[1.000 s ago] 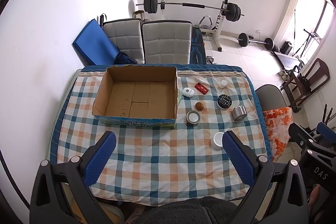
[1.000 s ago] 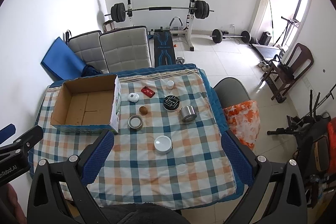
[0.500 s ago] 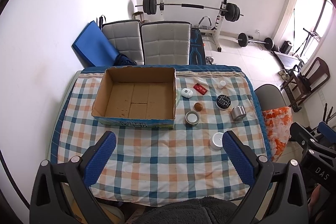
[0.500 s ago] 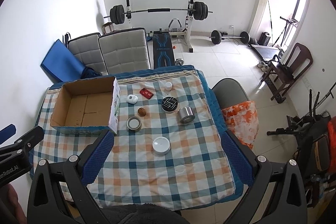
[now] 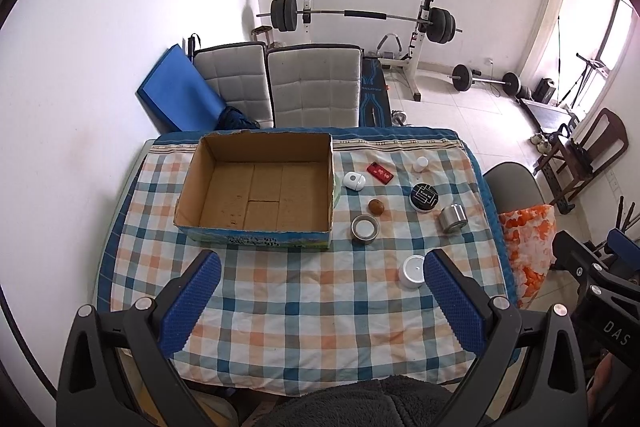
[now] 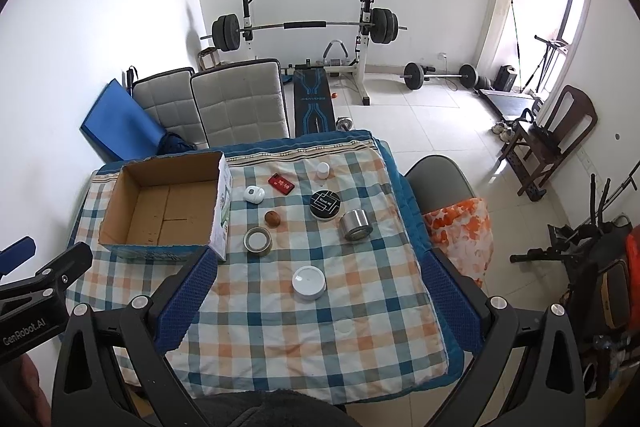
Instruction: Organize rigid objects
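From the left wrist view, the left hand-held gripper [image 5: 318, 301] is hovering over the near part of the counter [image 5: 280, 323] with its blue pads spread wide and nothing between them. The cardboard box [image 5: 258, 195] is sitting on the left side of the checked cloth with nothing inside it, so the sorting is judged not yet begun. All the small items are lying to the right of the box: a white case [image 5: 354, 181], a red card [image 5: 380, 172], a small white bottle [image 5: 421, 163], a black round tin [image 5: 425, 196], a brown ball [image 5: 376, 206], a tape roll [image 5: 365, 229], a metal can [image 5: 453, 218] and a white round lid [image 5: 412, 270], the last just beside the right-hand pad. From the right wrist view, the right hand-held gripper [image 6: 318, 301] is likewise hanging spread and empty above the near counter, with the white round lid [image 6: 308, 282] lying between and beyond its pads, the nearest candidate for a first pick. The box [image 6: 164, 209] is showing bare here too, and every item is waiting outside it.
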Available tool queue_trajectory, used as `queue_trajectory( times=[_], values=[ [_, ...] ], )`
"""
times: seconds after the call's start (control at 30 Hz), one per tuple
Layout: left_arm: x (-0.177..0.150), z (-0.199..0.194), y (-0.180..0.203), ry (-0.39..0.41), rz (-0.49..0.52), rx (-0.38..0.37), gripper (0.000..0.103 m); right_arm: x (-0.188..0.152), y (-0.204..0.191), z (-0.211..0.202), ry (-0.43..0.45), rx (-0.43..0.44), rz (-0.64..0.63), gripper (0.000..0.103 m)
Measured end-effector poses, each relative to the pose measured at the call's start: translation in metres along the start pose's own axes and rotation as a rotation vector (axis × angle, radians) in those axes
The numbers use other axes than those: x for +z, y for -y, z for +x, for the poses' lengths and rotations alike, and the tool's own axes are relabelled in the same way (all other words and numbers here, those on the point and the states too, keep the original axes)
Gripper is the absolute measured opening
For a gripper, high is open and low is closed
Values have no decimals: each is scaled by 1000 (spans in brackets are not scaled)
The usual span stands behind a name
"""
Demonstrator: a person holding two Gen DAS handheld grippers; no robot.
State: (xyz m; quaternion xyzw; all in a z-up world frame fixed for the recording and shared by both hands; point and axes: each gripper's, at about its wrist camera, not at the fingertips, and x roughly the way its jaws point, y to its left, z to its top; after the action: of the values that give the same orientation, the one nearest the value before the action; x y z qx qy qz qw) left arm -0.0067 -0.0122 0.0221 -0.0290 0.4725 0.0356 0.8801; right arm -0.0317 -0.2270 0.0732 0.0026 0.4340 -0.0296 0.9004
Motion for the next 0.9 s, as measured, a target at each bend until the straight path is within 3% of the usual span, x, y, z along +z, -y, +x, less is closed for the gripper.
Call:
queue_trajectory(
  times=[0.9],
  values=[
    [3,-5,7,6,3,7,103,-3,-8,2,0,5,-10,103]
  ],
)
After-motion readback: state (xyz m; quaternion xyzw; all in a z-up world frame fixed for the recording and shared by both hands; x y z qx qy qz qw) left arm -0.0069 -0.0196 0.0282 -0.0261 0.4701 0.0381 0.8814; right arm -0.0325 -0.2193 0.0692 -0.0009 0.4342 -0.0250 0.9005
